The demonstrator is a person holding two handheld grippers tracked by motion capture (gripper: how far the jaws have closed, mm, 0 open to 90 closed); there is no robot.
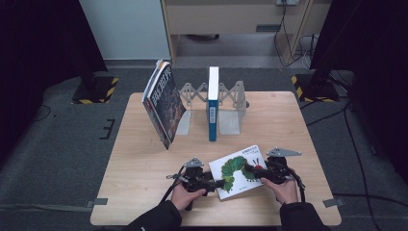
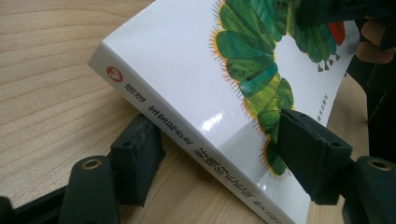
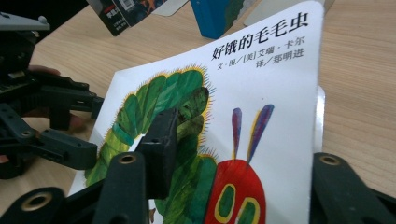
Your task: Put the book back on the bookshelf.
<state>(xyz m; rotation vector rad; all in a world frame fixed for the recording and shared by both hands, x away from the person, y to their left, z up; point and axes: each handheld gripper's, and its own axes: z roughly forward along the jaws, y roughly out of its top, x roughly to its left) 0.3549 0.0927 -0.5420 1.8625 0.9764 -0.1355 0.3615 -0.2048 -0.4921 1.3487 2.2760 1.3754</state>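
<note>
At the near edge of the wooden surface (image 1: 144,159), the caterpillar picture book (image 1: 239,171) is being gripped from both sides: the left claw (image 1: 217,183) is closing on the spine corner, with one jaw under the book and one on the cover, and the right claw (image 1: 251,169) is clamping the opposite edge, one jaw pressing on the green caterpillar drawing. Both claws are only partly open, as wide as the book is thick. In the left gripper view the spine corner of the book (image 2: 196,93) seems raised a little from the wood. The cover is glossy and smooth, reflecting the light, so I think the hard black pads (image 2: 314,151) could be slipping on it, mainly if the two hands are pulling at different speeds. The book (image 3: 261,107) is thin and flat with rounded corners, and the cover is bending slightly near the right claw, so a strong squeeze or a twist may be creasing it. Farther back, a metal accordion bookend (image 1: 230,103) is holding a blue book (image 1: 212,103) upright, and a dark book (image 1: 162,103) is leaning loosely beside it; a careless lift toward them could be knocking the leaning one down.
</note>
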